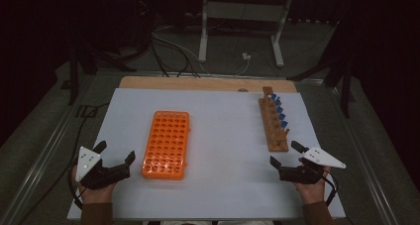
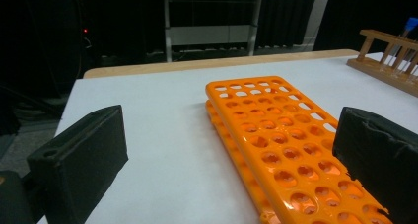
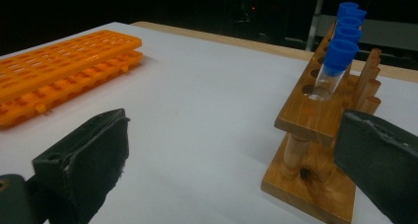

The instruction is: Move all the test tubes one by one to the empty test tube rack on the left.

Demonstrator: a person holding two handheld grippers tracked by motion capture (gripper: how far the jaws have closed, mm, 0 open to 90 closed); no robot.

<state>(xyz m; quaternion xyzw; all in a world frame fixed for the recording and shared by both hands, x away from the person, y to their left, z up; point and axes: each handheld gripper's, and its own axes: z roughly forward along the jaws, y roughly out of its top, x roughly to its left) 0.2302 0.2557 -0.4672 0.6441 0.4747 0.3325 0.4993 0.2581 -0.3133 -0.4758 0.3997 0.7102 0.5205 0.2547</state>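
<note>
In the high view, nearest the camera, the person's two hands come in over the near edge of the table (image 1: pixel 213 195), each with a gripper. The left gripper (image 1: pixel 116 152) sits by the near left corner, jaws spread wide with nothing between them, aimed toward the orange rack (image 1: pixel 166 144), which lies just beside it, left of the table's middle, its long side running from the near edge toward the far edge. The right gripper (image 1: pixel 286 154) sits by the near right corner, jaws also wide and empty, close to the near end of the wooden rack (image 1: pixel 274 125). That rack stands along the right edge and carries blue-capped tubes (image 1: pixel 280 111) in a row toward the far right corner.

In the left gripper view, the two black jaws rise at the bottom left and bottom right, far apart, with bare table and the near part of the orange rack (image 2: pixel 291 145) between them. Its holes look empty. The wooden rack (image 2: pixel 387 66) shows at the far right.

In the right gripper view, the jaws again stand wide. The wooden rack (image 3: pixel 320 135) is just ahead at the right jaw, not touched, a blue-capped tube (image 3: pixel 335 66) upright in it. The orange rack (image 3: pixel 59 71) lies well apart toward the left
</note>
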